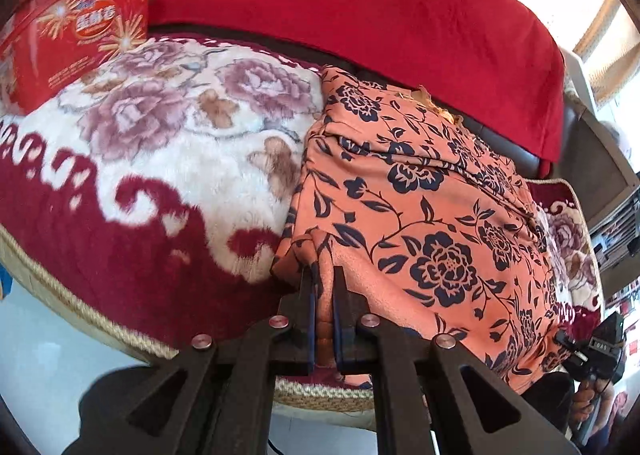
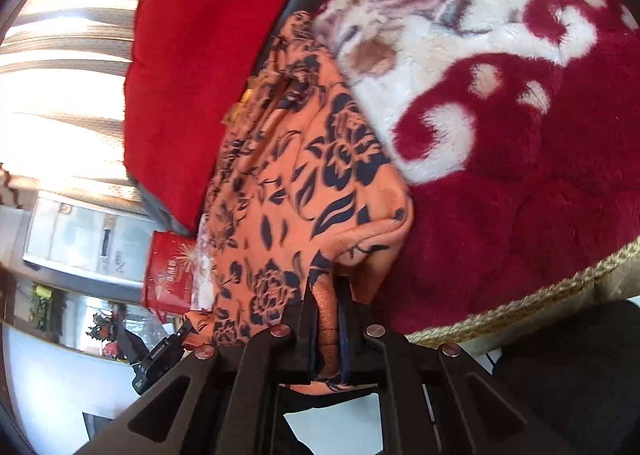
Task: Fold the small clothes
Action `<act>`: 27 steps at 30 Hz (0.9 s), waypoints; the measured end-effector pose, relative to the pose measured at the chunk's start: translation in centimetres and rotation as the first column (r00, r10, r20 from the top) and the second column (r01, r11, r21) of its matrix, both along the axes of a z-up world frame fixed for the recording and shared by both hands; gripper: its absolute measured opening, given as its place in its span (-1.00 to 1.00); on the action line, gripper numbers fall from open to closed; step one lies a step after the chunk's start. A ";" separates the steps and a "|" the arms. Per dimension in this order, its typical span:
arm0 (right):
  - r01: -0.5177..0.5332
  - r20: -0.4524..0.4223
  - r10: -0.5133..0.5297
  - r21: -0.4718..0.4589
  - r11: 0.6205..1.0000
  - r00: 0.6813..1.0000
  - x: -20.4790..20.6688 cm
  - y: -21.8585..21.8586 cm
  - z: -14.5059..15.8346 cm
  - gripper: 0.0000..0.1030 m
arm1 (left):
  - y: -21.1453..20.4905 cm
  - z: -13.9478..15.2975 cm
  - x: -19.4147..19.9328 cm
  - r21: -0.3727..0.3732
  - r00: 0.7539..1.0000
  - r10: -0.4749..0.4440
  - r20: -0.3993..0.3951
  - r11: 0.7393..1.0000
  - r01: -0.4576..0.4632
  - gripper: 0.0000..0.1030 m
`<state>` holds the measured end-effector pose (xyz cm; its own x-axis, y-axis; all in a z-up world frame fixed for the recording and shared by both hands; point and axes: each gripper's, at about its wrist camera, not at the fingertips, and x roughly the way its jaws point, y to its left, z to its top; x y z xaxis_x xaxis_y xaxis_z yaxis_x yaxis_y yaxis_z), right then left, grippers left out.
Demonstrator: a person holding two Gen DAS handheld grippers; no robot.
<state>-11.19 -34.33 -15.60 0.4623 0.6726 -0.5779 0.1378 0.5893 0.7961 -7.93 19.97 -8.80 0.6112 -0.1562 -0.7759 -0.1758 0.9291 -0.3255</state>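
The garment (image 1: 420,215) lies on the plush blanket (image 1: 160,159), right of its bare stretch, its near corners clamped in the left gripper (image 1: 325,287) and right gripper (image 2: 329,295). A cushion (image 1: 380,15) stands behind; a tub (image 1: 76,31) sits far left

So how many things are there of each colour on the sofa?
Orange with dark flowers: 1, the garment pinched by the left gripper and the right gripper
Plain red: 1, the cushion
Red printed: 1, the tub
Red and cream flowered: 1, the blanket
Total: 4
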 end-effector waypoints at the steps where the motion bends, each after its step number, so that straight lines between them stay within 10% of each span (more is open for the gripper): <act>1: -0.018 0.016 0.019 -0.022 1.000 1.000 0.9 0.2 0.9 -0.85 | 0.0 0.6 0.4 0.007 1.000 -0.012 0.010 1.000 0.012 -0.88; 10: 0.010 0.321 0.031 -0.125 0.992 0.946 18.2 0.5 13.2 -0.86 | 0.2 12.2 12.8 0.139 0.960 -0.109 0.258 0.987 0.074 -0.87; 14: 0.113 0.256 -0.076 -0.131 0.985 0.964 28.3 -0.3 10.6 -0.82 | 2.3 7.9 23.3 0.145 0.992 0.013 0.129 0.989 -0.031 -0.77; 16: 0.123 0.114 -0.100 -0.211 0.970 0.988 31.6 0.2 6.2 -0.79 | 3.1 2.9 27.5 0.171 0.998 0.059 0.000 0.984 -0.058 -0.31; 19: 0.132 0.069 -0.118 -0.258 0.957 0.991 31.0 0.6 3.6 -0.61 | 5.5 -2.0 28.1 0.134 0.977 0.169 -0.130 0.979 -0.151 -0.23; 21: 0.131 0.116 -0.101 -0.296 0.946 0.988 28.2 0.5 3.7 0.41 | 7.4 -2.8 25.4 0.059 0.970 0.220 -0.102 0.975 -0.214 -0.14; 22: 0.134 0.132 -0.098 -0.306 0.942 0.986 27.4 0.5 4.0 0.60 | 7.8 -2.8 23.9 0.060 0.971 0.222 -0.089 0.974 -0.217 -0.10; 27: 0.157 0.179 -0.119 -0.219 0.963 0.977 18.9 -0.5 4.2 0.62 | 7.2 -2.4 15.6 0.089 0.988 0.155 0.001 0.984 -0.154 0.13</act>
<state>7.69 -34.86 -11.38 0.6417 0.4527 -0.6190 0.1111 0.7438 0.6591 7.70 27.16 -11.24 0.6180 0.0092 -0.7861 -0.3211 0.9157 -0.2417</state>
